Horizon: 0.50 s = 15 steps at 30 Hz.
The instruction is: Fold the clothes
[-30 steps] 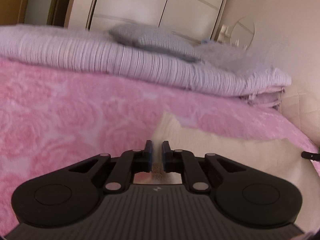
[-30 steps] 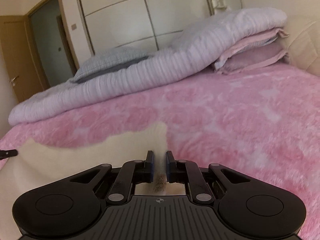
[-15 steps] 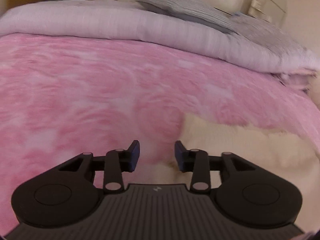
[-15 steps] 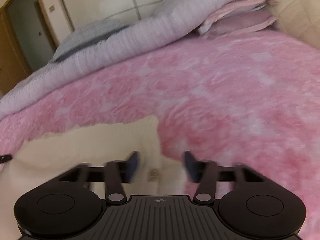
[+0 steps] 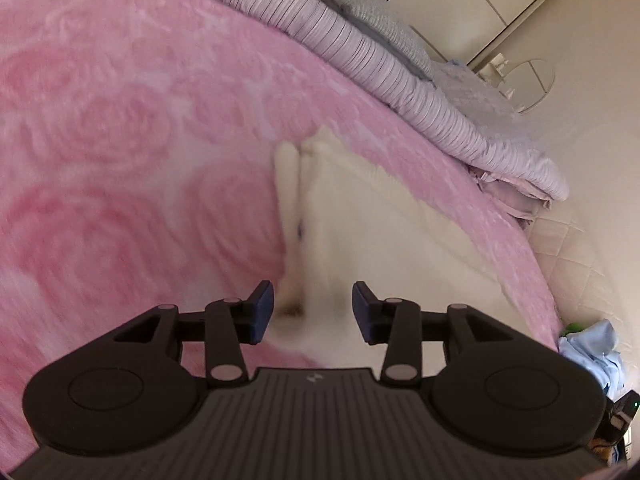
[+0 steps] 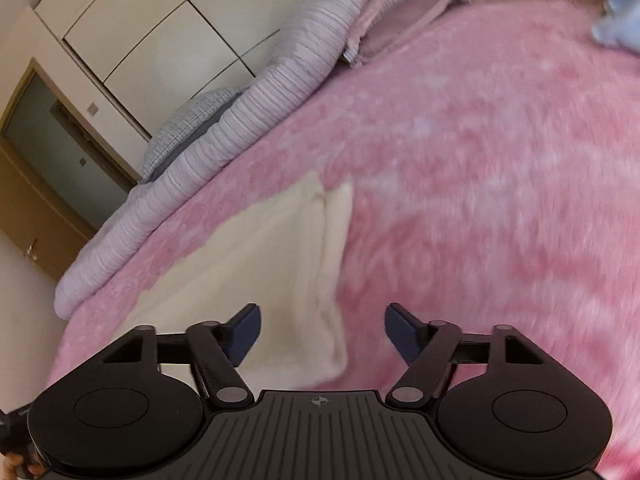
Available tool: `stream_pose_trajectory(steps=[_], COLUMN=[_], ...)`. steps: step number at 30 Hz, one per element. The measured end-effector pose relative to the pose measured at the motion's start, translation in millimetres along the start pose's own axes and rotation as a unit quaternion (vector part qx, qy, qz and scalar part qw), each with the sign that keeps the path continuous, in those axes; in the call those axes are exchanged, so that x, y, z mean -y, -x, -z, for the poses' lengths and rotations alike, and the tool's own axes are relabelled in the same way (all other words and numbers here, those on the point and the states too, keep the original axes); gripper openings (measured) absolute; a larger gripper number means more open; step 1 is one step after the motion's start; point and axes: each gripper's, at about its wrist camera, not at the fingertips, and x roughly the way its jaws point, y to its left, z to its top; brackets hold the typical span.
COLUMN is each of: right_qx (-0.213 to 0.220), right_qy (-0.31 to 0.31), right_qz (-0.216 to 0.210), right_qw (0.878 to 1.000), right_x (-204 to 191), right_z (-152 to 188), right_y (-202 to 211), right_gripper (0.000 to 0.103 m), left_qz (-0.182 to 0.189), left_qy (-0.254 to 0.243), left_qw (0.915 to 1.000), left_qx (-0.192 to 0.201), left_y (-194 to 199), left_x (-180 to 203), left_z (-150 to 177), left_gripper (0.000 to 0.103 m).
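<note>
A: What has changed since a second ago?

B: Both jaws then pinched the cream cloth; both have since let go and pulled back. The left hand-held gripper [image 5: 313,310] now stands wide with nothing between its fingers. The right hand-held gripper [image 6: 322,330] is wider still, also empty.

A: Where is the garment?

B: The cream garment [image 5: 384,248] lies flat on the pink bed blanket [image 5: 120,152], its doubled left edge just ahead of the left jaws; its right edge [image 6: 334,280] runs up between the right jaws. A rolled lilac duvet [image 5: 360,60] lies beyond, well apart.

A: Which step is this?

B: Judged from the layout, one fold is laid and released. The next move calls for regrasping an edge or two corners, evenly, for the following fold.
</note>
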Motion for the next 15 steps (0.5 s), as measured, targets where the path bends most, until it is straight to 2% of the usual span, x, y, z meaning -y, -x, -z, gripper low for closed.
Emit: stream_pose_trajectory(steps=[1,2,3,4,7,9,11,12,13,15], right_qx=[-0.003,-0.005,-0.004,-0.004,0.019,0.028,-0.006,-0.021,-0.022,-0.024], right_qy=[0.001,0.010,0.022,0.034,0.026,0.012,-0.032,-0.048,-0.048,-0.025], right_qz=[-0.004,0.000,0.011,0.023,0.020,0.031,0.046,0.048,0.045,0.048], right_qw=[1.000,1.000,1.000,0.999,0.999,0.999,0.998,0.998,0.998,0.998], right_x=[-1.6,-4.4,-7.5,-10.7,-10.3,-6.1,12.1,19.9,22.0,15.7], right_z=[2.1,3.0,4.1,5.1,2.0,-0.6,5.8,10.5,13.0,6.8], right_y=[-1.4,-3.2,-4.5,-5.9,0.1,5.1,-4.8,-10.2,-11.2,-7.2], right_gripper=[0.056,0.033,0.023,0.014,0.010,0.009,0.009,0.009,0.009,0.017], left_qz=[-0.004,-0.010,-0.016,-0.020,-0.032,-0.045,-0.052,-0.053,-0.058,-0.073], left_qy=[-0.007,-0.018,-0.030,-0.038,-0.064,-0.074,-0.064,-0.072,-0.086,-0.110], left_qw=[1.0000,0.9998,0.9994,0.9990,0.9972,0.9961,0.9966,0.9960,0.9946,0.9912], left_qx=[0.003,0.006,0.009,0.012,0.024,0.017,-0.007,-0.005,-0.003,-0.003], left_y=[-1.8,-3.0,-4.1,-4.7,3.1,1.9,-6.6,-6.0,-3.6,1.9], left_x=[3.1,6.7,10.3,13.2,17.9,13.8,3.5,3.8,8.1,18.8], left_z=[2.5,4.6,6.7,7.0,5.2,7.6,14.9,17.6,17.6,13.9], left_gripper=[0.030,0.024,0.006,0.006,0.006,0.008,0.008,0.009,0.010,0.011])
